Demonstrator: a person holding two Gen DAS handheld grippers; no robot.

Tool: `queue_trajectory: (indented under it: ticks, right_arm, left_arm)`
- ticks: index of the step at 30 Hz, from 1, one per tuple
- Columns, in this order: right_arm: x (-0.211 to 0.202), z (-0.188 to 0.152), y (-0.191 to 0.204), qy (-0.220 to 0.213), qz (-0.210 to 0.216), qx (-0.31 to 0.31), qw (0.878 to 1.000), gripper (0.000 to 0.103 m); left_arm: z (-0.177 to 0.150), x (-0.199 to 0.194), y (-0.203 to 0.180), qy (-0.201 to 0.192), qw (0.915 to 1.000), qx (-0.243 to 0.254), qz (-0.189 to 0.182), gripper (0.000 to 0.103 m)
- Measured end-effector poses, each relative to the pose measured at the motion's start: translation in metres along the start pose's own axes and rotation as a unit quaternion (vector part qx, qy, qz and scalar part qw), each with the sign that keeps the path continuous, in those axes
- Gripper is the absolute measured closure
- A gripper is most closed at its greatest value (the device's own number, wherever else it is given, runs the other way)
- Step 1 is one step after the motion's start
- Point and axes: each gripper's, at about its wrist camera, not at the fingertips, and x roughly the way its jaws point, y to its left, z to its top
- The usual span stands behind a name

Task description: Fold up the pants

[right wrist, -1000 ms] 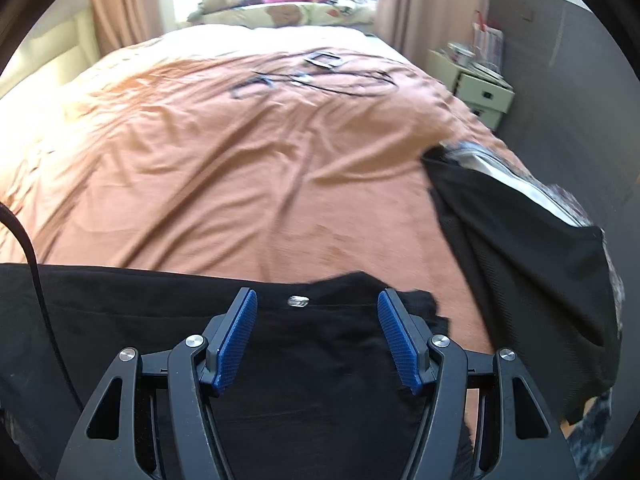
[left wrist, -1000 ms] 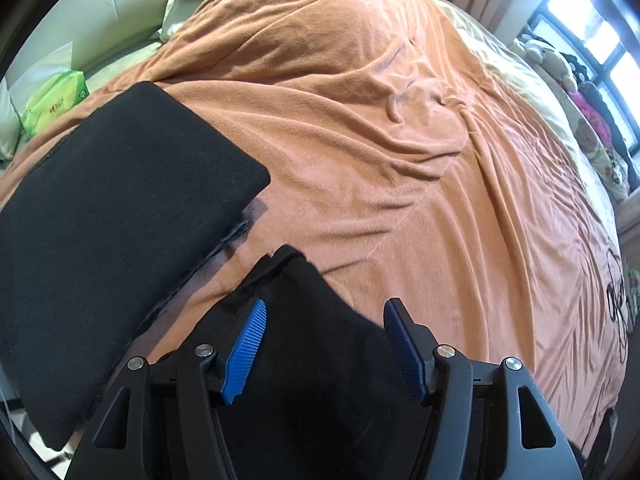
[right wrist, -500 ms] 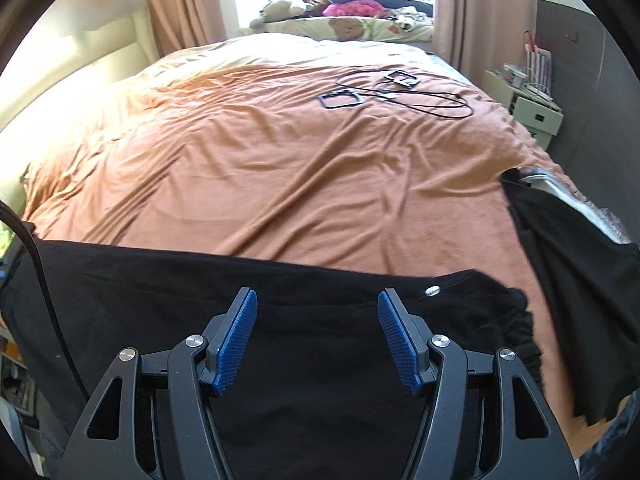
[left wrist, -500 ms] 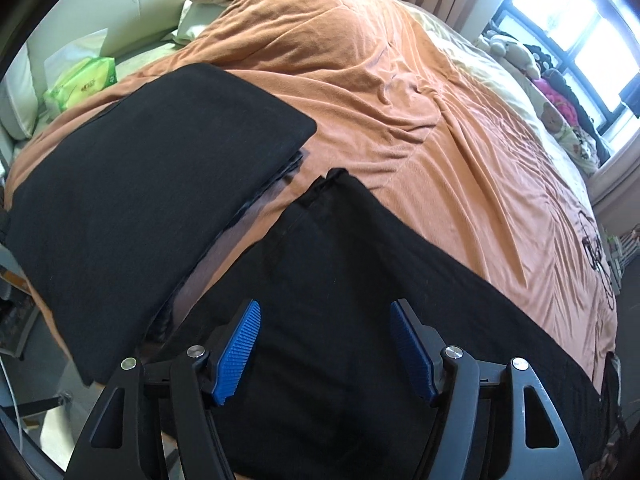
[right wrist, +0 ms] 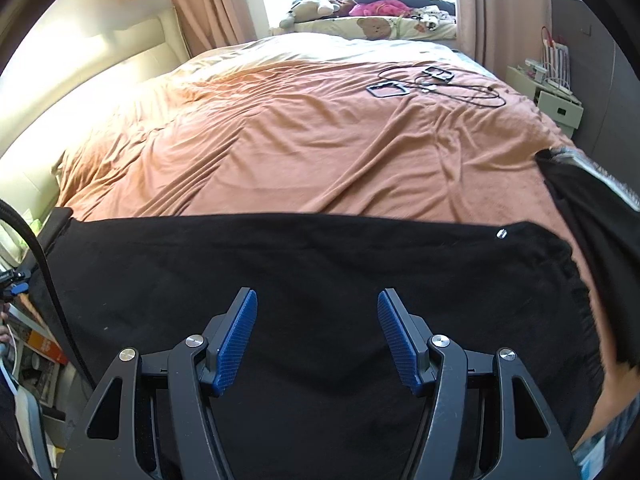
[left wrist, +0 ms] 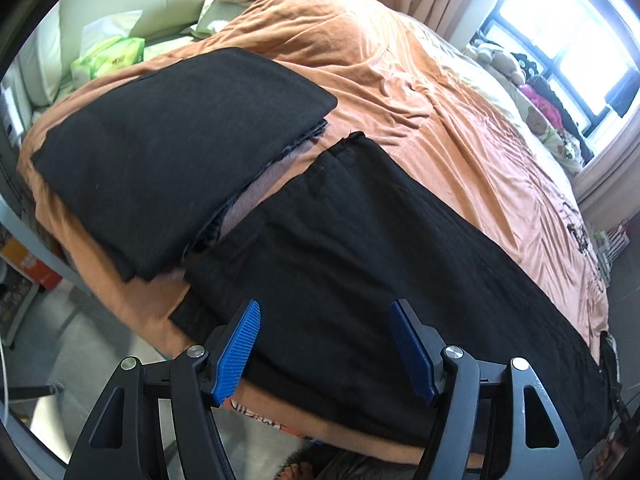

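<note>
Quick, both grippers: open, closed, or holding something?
Left gripper: open, holding nothing, over the black pants.
Right gripper: open, holding nothing, over the pants.

The pants (right wrist: 320,280) lie stretched along the bed's (right wrist: 300,140) near edge. A folded stack of clothes (left wrist: 172,152) sits at their left end, near the bed's corner. Cables (right wrist: 440,86) lie toward the far right corner.

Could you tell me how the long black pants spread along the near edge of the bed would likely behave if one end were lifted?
The long black cloth pants lie flat and follow the wrinkled orange bedspread, so they would probably droop limply rather than hold shape. The thin fabric suggests little weight. One end nearly touches the folded black garment, which dragging might disturb.
</note>
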Motion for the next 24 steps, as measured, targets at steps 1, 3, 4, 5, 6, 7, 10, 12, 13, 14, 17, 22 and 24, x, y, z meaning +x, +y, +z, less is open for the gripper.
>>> queue_trajectory:
  ticks: [1,3,4,5,6,7,10,12,13,14,17,22,24]
  right_arm:
    - [0.0,-0.001,0.002,0.001,0.003,0.001,1.0,0.042]
    - [-0.002,-0.007,0.009,0.002,0.007,0.002,1.0,0.042]
    - [-0.003,-0.011,0.013,0.003,0.009,0.003,1.0,0.042]
    - [-0.004,-0.014,0.017,0.004,0.01,0.003,1.0,0.042]
    - [-0.004,-0.018,0.021,0.005,0.012,0.002,1.0,0.042]
    - [-0.004,-0.021,0.025,0.006,0.014,0.003,1.0,0.042]
    - [-0.004,-0.029,0.034,0.008,0.024,0.011,1.0,0.042]
    - [-0.003,-0.034,0.039,0.011,0.03,0.016,0.999,0.042]
    - [-0.002,-0.036,0.041,0.013,0.031,0.016,0.999,0.042]
    - [-0.001,-0.038,0.044,0.015,0.033,0.017,0.999,0.042]
    - [0.004,-0.044,0.052,0.022,0.04,0.022,0.999,0.042]
    - [0.011,-0.046,0.057,0.032,0.044,0.028,0.998,0.042]
    - [0.014,-0.046,0.058,0.036,0.044,0.031,0.998,0.042]
  left_arm:
    - [-0.003,-0.002,0.002,-0.004,1.0,-0.002,-0.003,0.034]
    - [-0.009,-0.004,0.004,-0.013,0.9999,0.0,-0.011,0.034]
    - [-0.012,-0.004,0.006,-0.015,0.9998,0.001,-0.01,0.034]
    - [-0.014,-0.004,0.008,-0.015,0.9998,-0.001,-0.011,0.034]
    - [-0.016,-0.004,0.01,-0.015,0.9998,-0.002,-0.013,0.034]
    - [-0.018,-0.003,0.012,-0.013,0.9998,-0.004,-0.016,0.034]
    - [-0.024,-0.001,0.017,-0.008,0.9996,-0.005,-0.027,0.034]
    - [-0.026,0.002,0.019,-0.007,0.9996,-0.004,-0.028,0.034]
    - [-0.026,0.004,0.02,-0.006,0.9995,-0.003,-0.032,0.034]
    - [-0.026,0.006,0.021,-0.006,0.9994,-0.003,-0.034,0.034]
    - [-0.024,0.014,0.027,-0.003,0.9991,-0.016,-0.039,0.034]
    - [-0.025,0.023,0.038,-0.006,0.9982,-0.05,-0.032,0.041]
    - [-0.026,0.02,0.04,-0.013,0.9983,-0.054,-0.019,0.052]
